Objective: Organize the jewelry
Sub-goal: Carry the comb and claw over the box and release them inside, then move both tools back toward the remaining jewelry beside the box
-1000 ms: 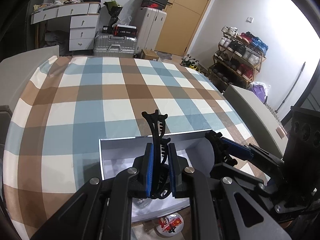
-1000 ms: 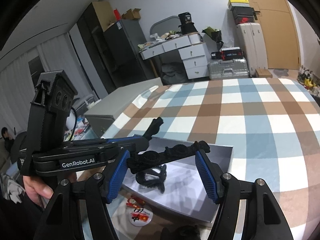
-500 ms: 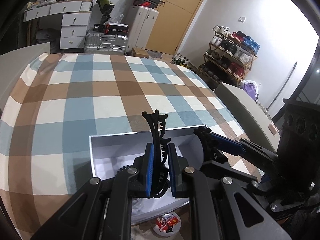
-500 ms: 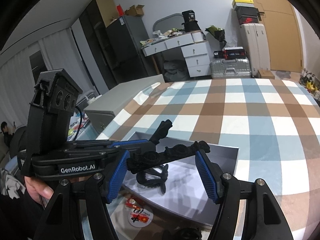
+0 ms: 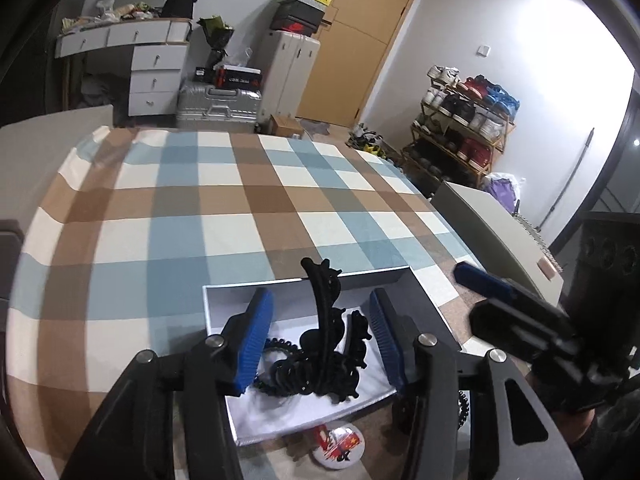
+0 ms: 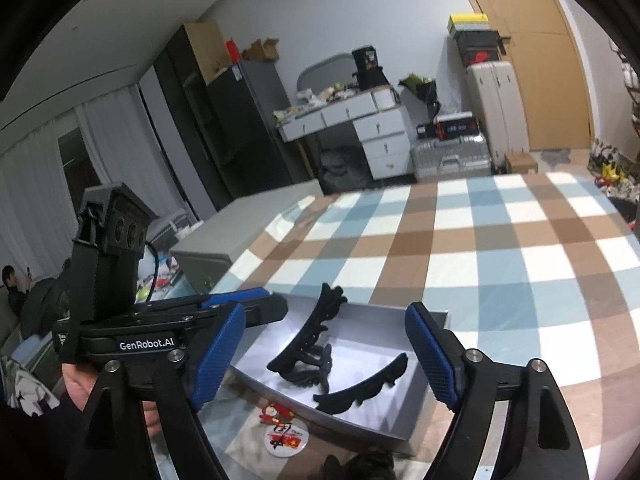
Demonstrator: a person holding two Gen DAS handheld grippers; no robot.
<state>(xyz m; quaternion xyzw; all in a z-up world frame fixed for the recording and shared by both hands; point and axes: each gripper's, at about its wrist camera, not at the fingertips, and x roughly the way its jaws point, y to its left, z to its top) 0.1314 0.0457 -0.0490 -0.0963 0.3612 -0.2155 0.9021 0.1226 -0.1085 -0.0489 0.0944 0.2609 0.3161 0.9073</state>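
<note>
A shallow white box (image 5: 224,300) lies on the checked tablecloth; it also shows in the right wrist view (image 6: 400,316). Black hair claw clips (image 5: 324,344) lie inside it, one standing up on edge. In the right wrist view two clips show: an upright one (image 6: 308,340) and a flat one (image 6: 364,384). My left gripper (image 5: 320,340) is open and empty, just above the box with the clips between its blue pads. My right gripper (image 6: 324,356) is open and empty, over the box's near side. The left gripper's body (image 6: 132,336) shows at the left there.
A round red-and-white badge (image 5: 336,446) lies in front of the box, also in the right wrist view (image 6: 286,436). The checked table (image 5: 200,200) stretches beyond. Drawers, suitcases and a shoe rack stand in the room behind.
Both grippers have opened and let go of their black clips, which now lie in the box. The right gripper has drawn back to the right.
</note>
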